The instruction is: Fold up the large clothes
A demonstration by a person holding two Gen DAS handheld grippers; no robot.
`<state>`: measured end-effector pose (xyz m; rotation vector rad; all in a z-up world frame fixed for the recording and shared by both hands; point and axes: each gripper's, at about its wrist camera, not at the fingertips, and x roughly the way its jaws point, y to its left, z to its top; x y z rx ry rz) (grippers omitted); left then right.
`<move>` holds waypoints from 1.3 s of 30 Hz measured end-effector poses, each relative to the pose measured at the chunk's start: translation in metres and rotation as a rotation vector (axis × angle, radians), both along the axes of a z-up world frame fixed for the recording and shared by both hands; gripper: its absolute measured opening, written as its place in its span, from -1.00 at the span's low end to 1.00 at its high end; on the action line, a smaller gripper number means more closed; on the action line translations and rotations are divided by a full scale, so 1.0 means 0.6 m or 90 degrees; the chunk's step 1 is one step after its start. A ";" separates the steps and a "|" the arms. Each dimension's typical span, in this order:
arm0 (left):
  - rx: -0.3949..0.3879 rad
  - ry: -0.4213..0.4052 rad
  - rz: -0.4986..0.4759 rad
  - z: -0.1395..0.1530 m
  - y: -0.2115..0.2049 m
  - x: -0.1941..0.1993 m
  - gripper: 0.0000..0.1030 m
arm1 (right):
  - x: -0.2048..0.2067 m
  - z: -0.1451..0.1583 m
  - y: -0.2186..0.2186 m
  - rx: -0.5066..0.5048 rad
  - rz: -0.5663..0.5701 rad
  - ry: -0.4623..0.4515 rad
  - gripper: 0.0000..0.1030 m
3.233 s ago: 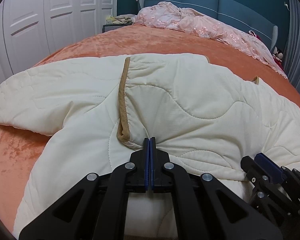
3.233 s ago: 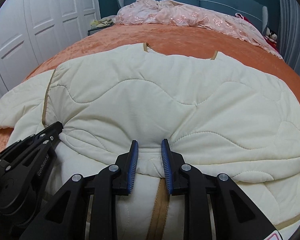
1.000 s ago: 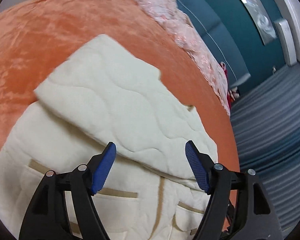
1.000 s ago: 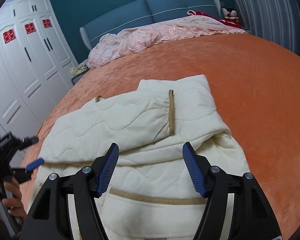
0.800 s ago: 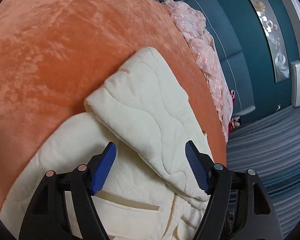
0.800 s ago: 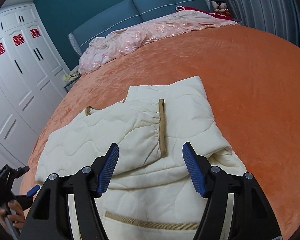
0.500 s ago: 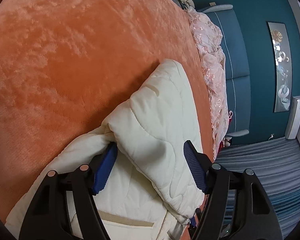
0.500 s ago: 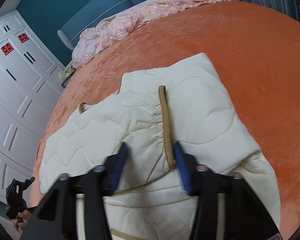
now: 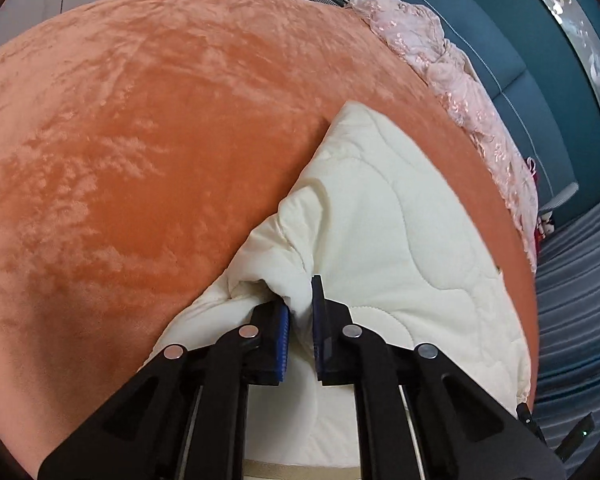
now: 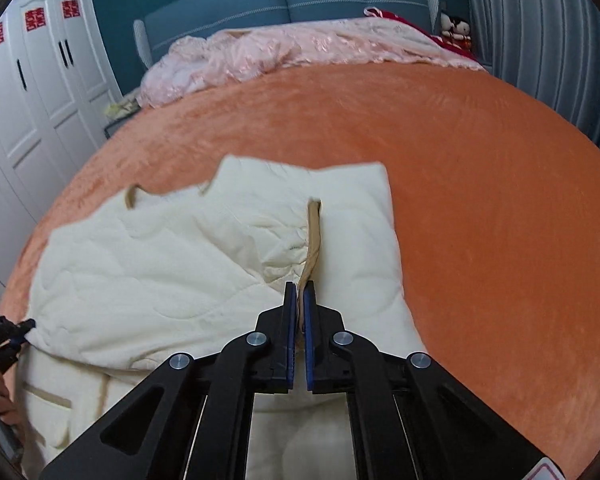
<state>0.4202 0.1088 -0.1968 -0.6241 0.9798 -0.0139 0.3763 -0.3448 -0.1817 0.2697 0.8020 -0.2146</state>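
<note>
Left gripper (image 9: 300, 308) fingers (image 9: 282, 320) have just been closing and are now pinching a puffy fold at the edge of the cream quilted padded jacket (image 9: 400, 240). Right gripper (image 10: 300, 304) has also just been closing and is clamping the jacket's tan cuff band (image 10: 313, 236) where the sleeve is lying across the body. Progress looks about mid-way: sleeves are folded in, the body is still needing further folds. The jacket is lying flat on the orange plush bedspread (image 10: 480, 200), running away from both grippers toward the crumpled pink quilt (image 10: 300, 52) beyond it.
</note>
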 end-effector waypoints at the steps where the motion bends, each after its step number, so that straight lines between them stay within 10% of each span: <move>1: 0.019 -0.007 -0.006 -0.005 -0.005 -0.003 -0.83 | -0.001 -0.017 0.000 0.000 0.000 0.011 -0.97; 9: 0.175 -0.076 -0.040 -0.018 -0.051 -0.026 -0.80 | -0.010 -0.065 0.017 -0.027 0.000 0.025 -0.96; 14: 0.189 -0.085 -0.046 -0.013 -0.053 -0.032 -0.76 | -0.011 -0.056 0.014 -0.008 0.007 0.024 -0.88; 21: 0.241 -0.109 -0.118 0.102 -0.056 -0.093 -0.58 | -0.091 0.069 0.030 0.007 -0.017 -0.074 -0.12; 27: 0.205 -0.161 -0.175 0.172 -0.149 -0.031 -0.31 | 0.007 0.112 0.096 -0.019 0.057 -0.082 -0.23; 33: 0.229 -0.063 -0.252 0.087 -0.256 0.040 -0.33 | 0.094 0.016 0.118 0.011 0.092 0.051 -0.58; 39: 0.249 -0.058 -0.274 0.024 -0.252 -0.016 -0.35 | 0.018 -0.039 0.157 0.000 0.115 0.089 -0.68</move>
